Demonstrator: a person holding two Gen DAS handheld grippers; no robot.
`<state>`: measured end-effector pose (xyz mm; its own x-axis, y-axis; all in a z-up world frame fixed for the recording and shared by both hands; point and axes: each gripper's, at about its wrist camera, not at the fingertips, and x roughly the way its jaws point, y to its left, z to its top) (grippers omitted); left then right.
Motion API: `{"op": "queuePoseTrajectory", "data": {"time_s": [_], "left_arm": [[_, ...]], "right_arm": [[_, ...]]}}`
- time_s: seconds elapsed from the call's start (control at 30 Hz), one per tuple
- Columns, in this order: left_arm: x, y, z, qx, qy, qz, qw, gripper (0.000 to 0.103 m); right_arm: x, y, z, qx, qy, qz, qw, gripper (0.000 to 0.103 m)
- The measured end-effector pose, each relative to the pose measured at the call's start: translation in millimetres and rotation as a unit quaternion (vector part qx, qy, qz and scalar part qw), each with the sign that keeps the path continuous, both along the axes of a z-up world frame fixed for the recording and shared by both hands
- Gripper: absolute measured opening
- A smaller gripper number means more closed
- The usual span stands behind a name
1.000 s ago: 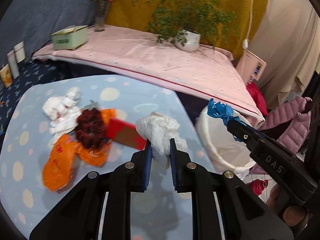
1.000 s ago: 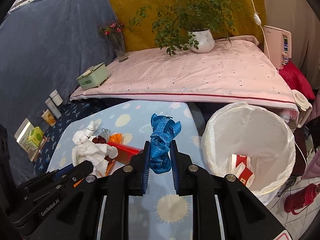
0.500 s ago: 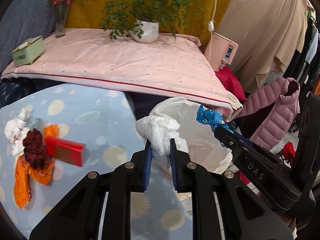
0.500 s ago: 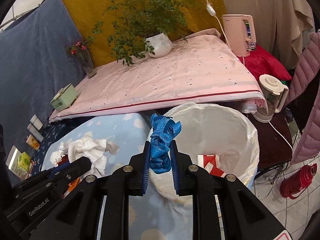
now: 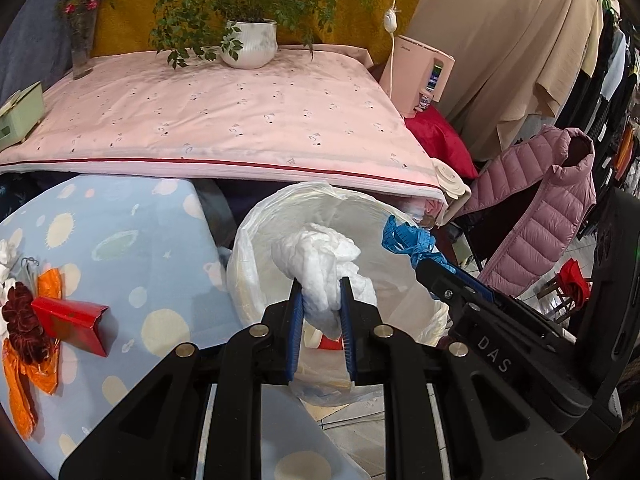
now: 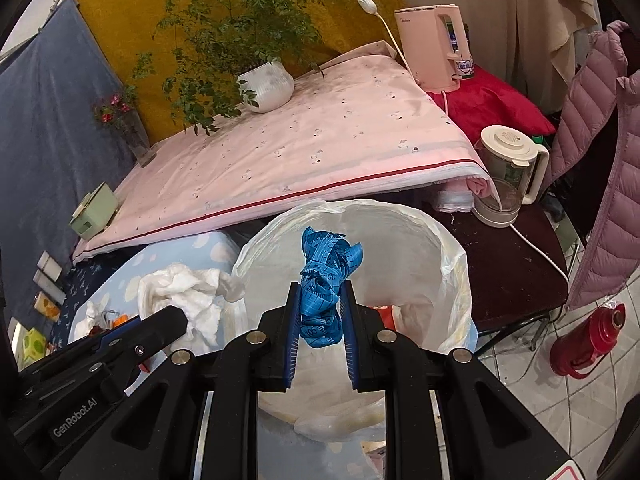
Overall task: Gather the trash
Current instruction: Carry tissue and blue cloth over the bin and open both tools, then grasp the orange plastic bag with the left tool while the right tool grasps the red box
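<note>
My left gripper (image 5: 320,304) is shut on a crumpled white tissue wad (image 5: 320,256) and holds it over the open mouth of the white-lined trash bin (image 5: 256,224). My right gripper (image 6: 320,308) is shut on a bunched blue measuring tape (image 6: 326,264), also above the bin (image 6: 448,240). The tape shows in the left wrist view (image 5: 408,238), and the tissue in the right wrist view (image 6: 180,292). Red-and-white packaging lies inside the bin. On the blue spotted table (image 5: 132,248) lie a red box (image 5: 72,320), an orange wrapper (image 5: 24,376) and a dark red scrunchie (image 5: 20,324).
A pink-covered bed (image 5: 224,120) with a potted plant (image 5: 248,40) stands behind the bin. A kettle (image 6: 508,172) sits on a dark stand to the right. A pink jacket (image 5: 536,208) hangs right, and a red flask (image 6: 588,332) stands on the tiled floor.
Both grippers have swung right, from over the table to above the bin's opening, each still holding its item. The table trash has slid to the left edge of the views.
</note>
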<state>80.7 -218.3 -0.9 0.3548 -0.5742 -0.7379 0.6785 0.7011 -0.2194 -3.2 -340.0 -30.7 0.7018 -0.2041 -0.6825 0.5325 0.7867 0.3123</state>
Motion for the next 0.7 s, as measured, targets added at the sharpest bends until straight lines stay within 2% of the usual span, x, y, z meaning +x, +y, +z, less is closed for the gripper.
{"op": "queuePoseTrajectory", "data": {"time_s": [0.07,0.13,0.17,0.2,0.27,0.47,0.7], "left_arm": [[0.8,-3.5,-1.8,0.0,0.0,0.0,1.0,0.02],[2.1,-4.4,-1.8,0.001,-0.008,0.01,0.9999,0.04],[2.4,-3.6,-1.0,-0.002,-0.015,0.017,0.9998,0.049],[3.8,-2.8,-0.9,-0.003,-0.017,0.019,0.9997,0.049],[6.6,-2.4,-1.4,-0.001,-0.015,0.024,0.9996,0.049],[9.7,6.8,0.7,-0.001,-0.017,0.036,0.9992,0.049],[12.3,28.0,4.4,-0.006,-0.014,0.056,0.9983,0.049]], "right_arm": [[2.2,-2.7,-1.6,-0.001,0.003,0.001,1.0,0.021],[2.5,-3.5,-1.3,-0.005,0.003,-0.005,1.0,0.024],[2.2,-3.9,-0.6,-0.005,0.001,-0.006,1.0,0.03],[1.3,-4.2,0.3,-0.007,-0.002,-0.009,1.0,0.036],[0.8,-3.8,2.2,-0.012,-0.004,-0.013,1.0,0.039],[1.4,1.9,6.6,-0.016,-0.005,-0.009,1.0,0.04],[3.8,19.7,14.4,-0.024,-0.006,0.002,1.0,0.046]]}}
